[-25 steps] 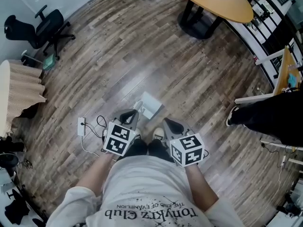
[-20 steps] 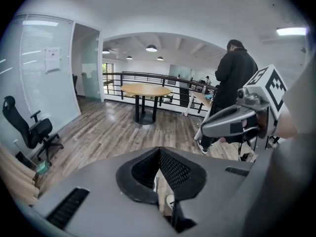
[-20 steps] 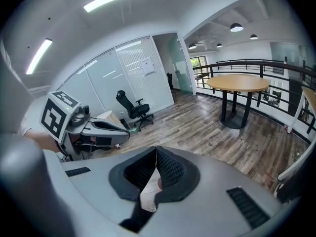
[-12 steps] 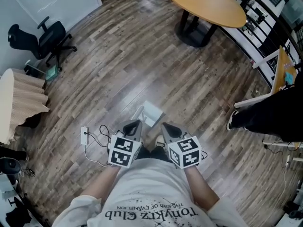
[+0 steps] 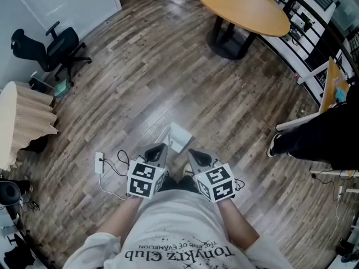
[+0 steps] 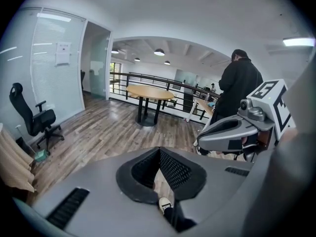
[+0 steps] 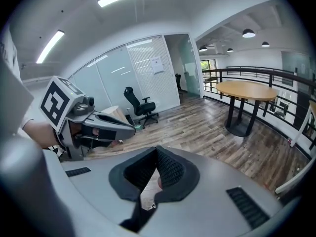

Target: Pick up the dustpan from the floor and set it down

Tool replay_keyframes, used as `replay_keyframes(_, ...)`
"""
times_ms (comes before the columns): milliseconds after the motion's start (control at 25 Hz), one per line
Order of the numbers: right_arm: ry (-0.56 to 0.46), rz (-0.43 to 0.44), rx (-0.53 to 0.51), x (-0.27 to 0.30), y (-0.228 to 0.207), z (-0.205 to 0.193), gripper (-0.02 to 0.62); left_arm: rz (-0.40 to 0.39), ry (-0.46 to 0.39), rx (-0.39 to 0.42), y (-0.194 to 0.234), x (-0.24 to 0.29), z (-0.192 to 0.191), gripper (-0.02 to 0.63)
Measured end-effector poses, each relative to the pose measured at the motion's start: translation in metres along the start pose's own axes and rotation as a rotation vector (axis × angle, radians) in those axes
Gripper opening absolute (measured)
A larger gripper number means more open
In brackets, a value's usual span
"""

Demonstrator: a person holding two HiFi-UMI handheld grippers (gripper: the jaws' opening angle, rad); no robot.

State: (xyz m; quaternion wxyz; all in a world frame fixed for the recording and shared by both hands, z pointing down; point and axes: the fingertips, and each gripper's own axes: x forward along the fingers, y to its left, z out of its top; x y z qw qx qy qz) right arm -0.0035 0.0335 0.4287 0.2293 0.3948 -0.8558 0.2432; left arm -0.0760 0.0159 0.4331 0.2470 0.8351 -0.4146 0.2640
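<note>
Head view, near to far. My left gripper [image 5: 158,150] and my right gripper [image 5: 196,156] are side by side at the near edge, both pointing away from me and downward. Each pair of jaws is pressed together; the left gripper view and the right gripper view show the pads meeting with nothing pinched between them. The dustpan [image 5: 179,136], pale in colour, shows just beyond my left gripper's tip, over the wood floor [image 5: 140,83]; whether the two touch I cannot tell. Left of my grippers, a white power strip [image 5: 99,162] lies on the floor. A person in dark clothing [image 5: 314,139] stands at the right. Farther off are a black office chair [image 5: 53,43] at the left and a round wooden table [image 5: 244,7] at the far right.
</note>
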Motion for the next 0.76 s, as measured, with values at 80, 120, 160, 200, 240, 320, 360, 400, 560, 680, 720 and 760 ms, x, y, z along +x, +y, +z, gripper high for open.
replay_keyframes(80,0.002,0.000,0.001,-0.001,0.003,-0.002,0.025,0.003,0.008,0.004,0.000,-0.002,-0.004,0.023)
replay_keyframes(120,0.002,0.001,0.001,-0.001,0.004,-0.003,0.025,0.003,0.010,0.006,0.000,-0.003,-0.005,0.023)
replay_keyframes(160,0.001,0.002,0.001,-0.002,0.005,-0.004,0.025,0.002,0.009,0.006,0.000,-0.004,-0.006,0.023)
replay_keyframes(200,0.000,0.003,0.001,-0.002,0.006,-0.004,0.025,0.002,0.007,0.006,0.000,-0.004,-0.006,0.023)
replay_keyframes(240,-0.001,0.004,0.000,-0.002,0.007,-0.003,0.025,0.003,0.004,0.007,0.000,-0.005,-0.005,0.023)
replay_keyframes(320,-0.003,0.005,-0.004,-0.003,0.007,-0.002,0.025,0.005,0.002,0.010,0.000,-0.006,-0.003,0.023)
replay_keyframes(360,-0.004,0.006,-0.007,-0.003,0.007,-0.002,0.025,0.006,0.000,0.011,0.001,-0.006,-0.002,0.023)
replay_keyframes(400,-0.005,0.007,-0.011,-0.004,0.008,-0.002,0.025,0.007,-0.002,0.011,0.001,-0.007,-0.002,0.023)
replay_keyframes(560,-0.004,0.018,-0.031,-0.003,0.013,-0.003,0.025,0.016,-0.004,0.011,0.004,-0.011,-0.004,0.023)
replay_keyframes(680,-0.001,0.018,-0.037,-0.005,0.014,-0.003,0.025,0.018,-0.003,0.009,0.003,-0.012,-0.004,0.023)
replay_keyframes(720,0.000,0.018,-0.038,-0.006,0.014,-0.003,0.025,0.018,-0.003,0.009,0.002,-0.012,-0.004,0.023)
replay_keyframes(760,0.001,0.019,-0.039,-0.008,0.014,-0.003,0.025,0.018,-0.002,0.009,0.001,-0.012,-0.004,0.023)
